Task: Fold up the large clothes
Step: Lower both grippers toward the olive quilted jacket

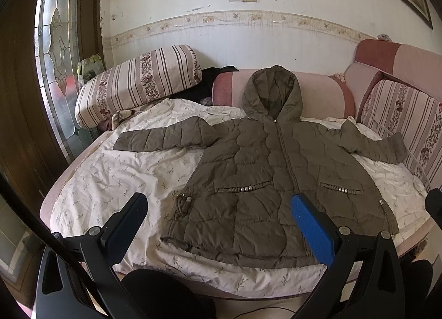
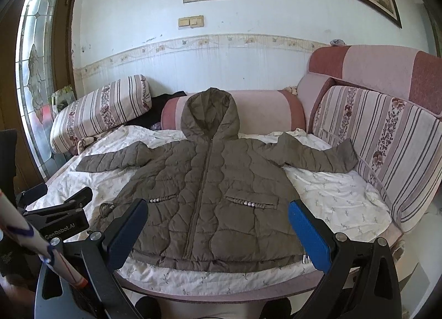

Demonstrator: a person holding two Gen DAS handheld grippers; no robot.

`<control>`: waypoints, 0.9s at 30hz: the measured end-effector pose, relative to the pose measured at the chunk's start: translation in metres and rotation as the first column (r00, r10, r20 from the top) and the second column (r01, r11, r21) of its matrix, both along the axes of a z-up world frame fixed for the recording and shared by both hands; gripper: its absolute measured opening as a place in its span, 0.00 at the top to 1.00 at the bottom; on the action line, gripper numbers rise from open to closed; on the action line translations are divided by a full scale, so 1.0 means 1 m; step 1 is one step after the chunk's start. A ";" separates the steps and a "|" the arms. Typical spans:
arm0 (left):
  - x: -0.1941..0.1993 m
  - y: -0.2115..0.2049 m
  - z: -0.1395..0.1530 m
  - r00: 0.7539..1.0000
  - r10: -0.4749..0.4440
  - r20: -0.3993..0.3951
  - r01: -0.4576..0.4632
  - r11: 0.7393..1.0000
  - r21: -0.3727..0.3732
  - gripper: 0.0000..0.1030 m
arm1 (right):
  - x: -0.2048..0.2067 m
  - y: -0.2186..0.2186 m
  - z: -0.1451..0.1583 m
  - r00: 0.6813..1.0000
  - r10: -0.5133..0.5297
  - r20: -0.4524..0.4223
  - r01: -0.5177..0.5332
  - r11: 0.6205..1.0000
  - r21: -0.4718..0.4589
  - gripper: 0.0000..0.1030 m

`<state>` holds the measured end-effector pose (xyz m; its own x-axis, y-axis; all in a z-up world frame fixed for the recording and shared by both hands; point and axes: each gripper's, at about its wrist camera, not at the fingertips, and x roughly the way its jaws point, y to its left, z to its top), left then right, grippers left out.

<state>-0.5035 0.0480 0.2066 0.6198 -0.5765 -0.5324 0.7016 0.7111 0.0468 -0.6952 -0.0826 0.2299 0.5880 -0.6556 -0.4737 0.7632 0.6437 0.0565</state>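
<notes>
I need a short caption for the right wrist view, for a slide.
Open right gripper hovering before an olive hooded jacket spread flat, zipped, on a floral sheet.

Olive quilted hooded jacket [image 2: 210, 194] lay flat on white leaf-print sheet [image 2: 339, 197] | hood toward pink bolster [image 2: 262, 109] behind | striped floral cushion [image 2: 386, 148] at right | striped floral pillow [image 2: 102, 112] behind-left.

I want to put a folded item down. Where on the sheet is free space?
Free sheet: right of the jacket, bordered by the striped cushion. Also left, below the left sleeve. Crowded: the middle, and the pillow corner.
</notes>
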 end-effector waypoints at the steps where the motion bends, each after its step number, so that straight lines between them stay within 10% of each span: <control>1: 0.000 0.000 0.000 1.000 0.000 -0.001 0.000 1.000 0.001 0.00 | 0.001 -0.001 -0.001 1.000 -0.003 -0.004 0.003 1.000 0.003 0.00; 27: 0.023 -0.034 -0.027 0.999 0.000 -0.042 0.004 0.996 0.089 0.00 | 0.019 -0.057 -0.043 0.993 -0.052 -0.108 0.069 0.984 0.162 0.00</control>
